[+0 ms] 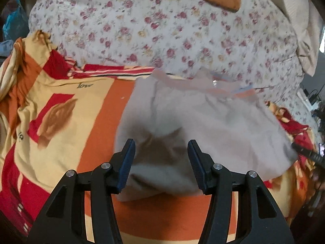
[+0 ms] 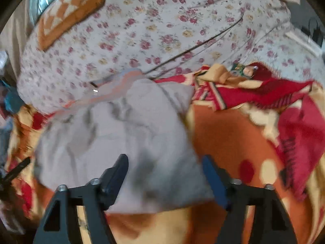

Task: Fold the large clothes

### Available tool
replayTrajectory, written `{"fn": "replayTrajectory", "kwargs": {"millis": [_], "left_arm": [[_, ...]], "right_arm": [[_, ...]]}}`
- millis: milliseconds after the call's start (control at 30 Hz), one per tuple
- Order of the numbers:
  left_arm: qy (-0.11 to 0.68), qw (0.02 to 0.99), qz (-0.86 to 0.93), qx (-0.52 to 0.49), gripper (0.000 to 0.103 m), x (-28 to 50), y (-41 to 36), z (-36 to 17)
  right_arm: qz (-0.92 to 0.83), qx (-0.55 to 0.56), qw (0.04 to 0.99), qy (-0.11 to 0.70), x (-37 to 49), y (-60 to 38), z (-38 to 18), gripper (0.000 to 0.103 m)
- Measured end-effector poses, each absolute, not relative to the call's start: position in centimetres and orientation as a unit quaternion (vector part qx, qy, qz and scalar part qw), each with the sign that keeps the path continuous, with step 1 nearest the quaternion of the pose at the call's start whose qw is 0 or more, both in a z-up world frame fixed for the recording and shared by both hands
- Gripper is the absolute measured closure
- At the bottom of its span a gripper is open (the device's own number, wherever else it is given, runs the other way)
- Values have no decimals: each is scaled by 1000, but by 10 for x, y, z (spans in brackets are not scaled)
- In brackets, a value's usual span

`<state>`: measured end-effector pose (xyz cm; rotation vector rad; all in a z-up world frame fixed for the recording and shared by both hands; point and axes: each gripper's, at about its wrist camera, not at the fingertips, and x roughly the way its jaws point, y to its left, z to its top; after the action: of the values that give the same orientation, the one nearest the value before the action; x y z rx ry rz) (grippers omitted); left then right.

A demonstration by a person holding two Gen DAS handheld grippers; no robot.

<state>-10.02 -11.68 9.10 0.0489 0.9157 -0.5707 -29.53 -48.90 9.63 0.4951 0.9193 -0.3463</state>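
Grey garment (image 2: 121, 134) on patterned blanket (image 2: 233, 134)

A bed carries an orange-red patterned blanket (image 1: 97, 122); a floral quilt (image 1: 162, 30) lies behind.

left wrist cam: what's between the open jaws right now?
The near edge of the grey garment, lying on the orange patterned blanket. The left gripper has nothing clamped.

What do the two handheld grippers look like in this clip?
Both match: the left gripper and right gripper have matte black angular frames with triangular cut-outs, silver round pivot pins and dark blue ribbed finger pads. No cables, sleeves or markings show.
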Motion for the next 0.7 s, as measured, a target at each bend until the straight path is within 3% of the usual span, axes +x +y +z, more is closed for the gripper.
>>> {"fn": "replayTrajectory", "kwargs": {"millis": [167,267,333,467,700], "left_arm": [[439,850,-287,43,50,-105,-136,91],[434,851,-290,61,38,-108,-147,89],[435,850,-289,60,38,-110,-151,88],[436,852,-281,68,38,-109,-157,82],[429,864,-233,119,38,-106,-158,62]], "right_arm": [[-157,189,847,471,-286,-449,97,29],[-146,177,841,490,-280,-437,109,29],[-144,143,849,487,-271,-427,129,29],[-120,121,876,452,-259,-419,147,14],[-120,152,867,458,-240,-433,97,14]]}}
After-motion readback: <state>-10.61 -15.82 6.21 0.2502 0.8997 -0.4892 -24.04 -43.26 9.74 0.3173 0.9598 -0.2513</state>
